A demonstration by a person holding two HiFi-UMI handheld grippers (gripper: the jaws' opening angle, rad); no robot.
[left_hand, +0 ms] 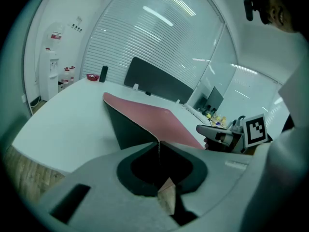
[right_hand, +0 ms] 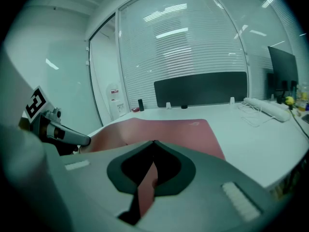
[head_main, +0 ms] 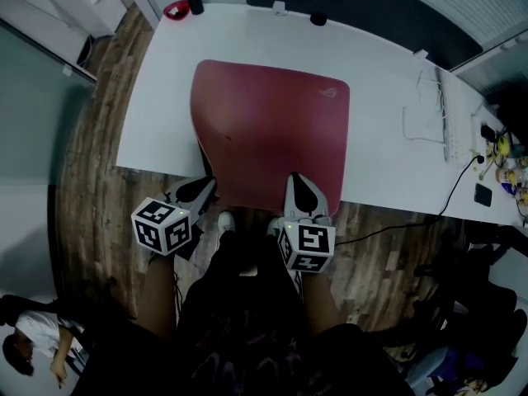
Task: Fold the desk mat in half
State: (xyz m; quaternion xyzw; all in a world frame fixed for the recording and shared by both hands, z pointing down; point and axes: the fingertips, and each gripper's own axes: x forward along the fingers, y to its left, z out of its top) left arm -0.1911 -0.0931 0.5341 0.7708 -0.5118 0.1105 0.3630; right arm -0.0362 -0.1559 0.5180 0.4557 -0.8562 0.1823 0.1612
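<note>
Mat (head_main: 272, 130) edge at table rim (head_main: 157, 169) clamped by left tool (head_main: 206, 187), right tool (head_main: 299, 183)

Bright office, cool even light

A white desk (head_main: 388, 172) stands on a brown wood-plank floor (head_main: 91, 188), with a dark divider panel (right_hand: 200, 88) along its far edge. Behind it, glass partitions hung with white slatted blinds (right_hand: 193, 47) reflect strip ceiling lights. A white water dispenser (left_hand: 49, 76) stands against the wall.

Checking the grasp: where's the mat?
Head view: the mat lies centre-left on the table, near edge pinched by left tongs and right tongs at its front.
</note>
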